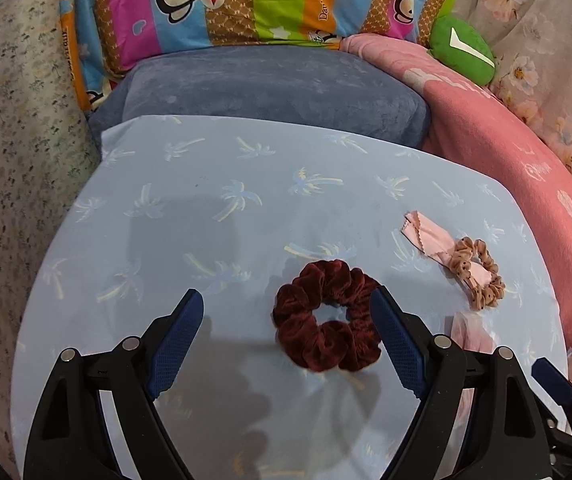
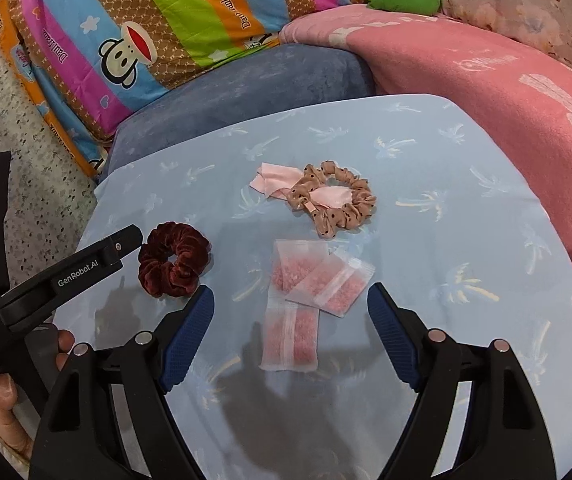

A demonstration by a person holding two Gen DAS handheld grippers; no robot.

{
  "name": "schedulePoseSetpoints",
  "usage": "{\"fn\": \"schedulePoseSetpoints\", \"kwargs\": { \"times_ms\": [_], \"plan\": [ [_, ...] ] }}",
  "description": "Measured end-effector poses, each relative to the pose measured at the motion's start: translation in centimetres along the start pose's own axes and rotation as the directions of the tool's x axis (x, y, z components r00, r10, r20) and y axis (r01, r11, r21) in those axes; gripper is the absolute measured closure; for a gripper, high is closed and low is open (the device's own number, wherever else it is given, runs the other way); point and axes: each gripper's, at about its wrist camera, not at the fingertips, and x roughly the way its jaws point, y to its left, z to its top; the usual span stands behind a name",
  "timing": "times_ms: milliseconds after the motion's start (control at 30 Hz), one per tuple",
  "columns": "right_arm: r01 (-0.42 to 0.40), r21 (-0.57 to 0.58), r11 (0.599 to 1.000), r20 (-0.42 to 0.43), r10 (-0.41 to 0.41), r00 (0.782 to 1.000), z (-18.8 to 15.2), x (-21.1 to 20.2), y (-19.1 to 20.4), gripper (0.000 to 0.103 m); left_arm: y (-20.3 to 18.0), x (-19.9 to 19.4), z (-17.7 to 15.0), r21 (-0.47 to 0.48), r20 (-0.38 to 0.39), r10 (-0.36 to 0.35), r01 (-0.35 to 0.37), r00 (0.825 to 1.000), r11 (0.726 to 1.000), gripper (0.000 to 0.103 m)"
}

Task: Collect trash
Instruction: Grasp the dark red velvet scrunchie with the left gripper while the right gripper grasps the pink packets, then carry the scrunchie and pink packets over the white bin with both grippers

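Note:
A dark red velvet scrunchie lies on the light blue palm-print board, between the open fingers of my left gripper, close to the right finger. A tan dotted scrunchie lies on a pink cloth strip to the right. In the right wrist view, several small clear bags of pink granules lie between and just ahead of the open fingers of my right gripper. The red scrunchie, the tan scrunchie and the left gripper also show there.
The board rests on a grey-blue cushion. A striped monkey-print pillow is behind it, a pink blanket to the right, and a green plush at the back right. Speckled fabric lies on the left.

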Motion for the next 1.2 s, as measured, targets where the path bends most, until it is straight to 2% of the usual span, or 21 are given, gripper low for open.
{"fn": "schedulePoseSetpoints", "kwargs": {
  "times_ms": [67,167,333,367,400,433,467,600,700,800,1200],
  "plan": [
    [0.004,-0.002,1.0,-0.011,-0.004,1.0,0.2,1.0,0.1,0.027,-0.2,1.0,0.2,0.001,-0.014,-0.011,0.011,1.0,1.0,0.023],
    [0.017,0.002,1.0,-0.029,-0.017,0.999,0.3,2.4,0.0,0.027,-0.7,2.6,0.1,0.015,-0.044,-0.031,0.031,0.999,0.999,0.034],
    [0.027,0.018,0.999,-0.059,-0.026,0.998,-0.2,3.7,-0.7,0.028,-1.3,4.5,-0.5,0.019,-0.103,-0.076,0.079,0.992,0.997,0.067],
    [0.026,0.019,0.999,-0.062,-0.025,0.998,-0.4,3.8,-0.8,0.031,-1.5,4.6,-0.7,0.021,-0.102,-0.076,0.079,0.992,0.997,0.069],
    [0.03,0.019,0.999,-0.068,-0.029,0.997,-0.6,3.9,-0.9,0.04,-1.5,4.6,-0.8,0.024,-0.099,-0.075,0.078,0.992,0.997,0.076],
    [0.038,0.018,0.999,-0.074,-0.037,0.997,-0.8,4.0,-1.0,0.043,-1.6,4.6,-0.9,0.028,-0.097,-0.073,0.076,0.993,0.997,0.086],
    [0.05,0.008,0.999,-0.058,-0.049,0.997,-1.1,3.7,-1.0,0.05,-1.5,4.6,-1.1,0.027,-0.099,-0.077,0.081,0.992,0.996,0.09],
    [0.061,-0.005,0.998,-0.059,-0.061,0.996,-1.6,3.3,-1.5,0.073,-1.7,4.1,-1.5,0.024,-0.096,-0.099,0.102,0.99,0.995,0.092],
    [0.048,0.008,0.999,-0.052,-0.048,0.998,-1.8,2.5,-2.0,0.081,-2.2,3.1,-1.9,0.029,-0.088,-0.117,0.119,0.989,0.992,0.092],
    [0.048,0.006,0.999,-0.028,-0.048,0.998,-2.0,0.9,-2.1,0.085,-3.1,1.6,-2.4,0.034,-0.076,-0.14,0.143,0.987,0.989,0.093],
    [0.045,0.061,0.997,0.144,-0.054,0.988,-0.9,-7.6,-4.4,0.088,-9.9,-6.2,-3.5,0.136,-0.004,-0.238,0.237,0.971,0.962,0.093]
  ]
}}
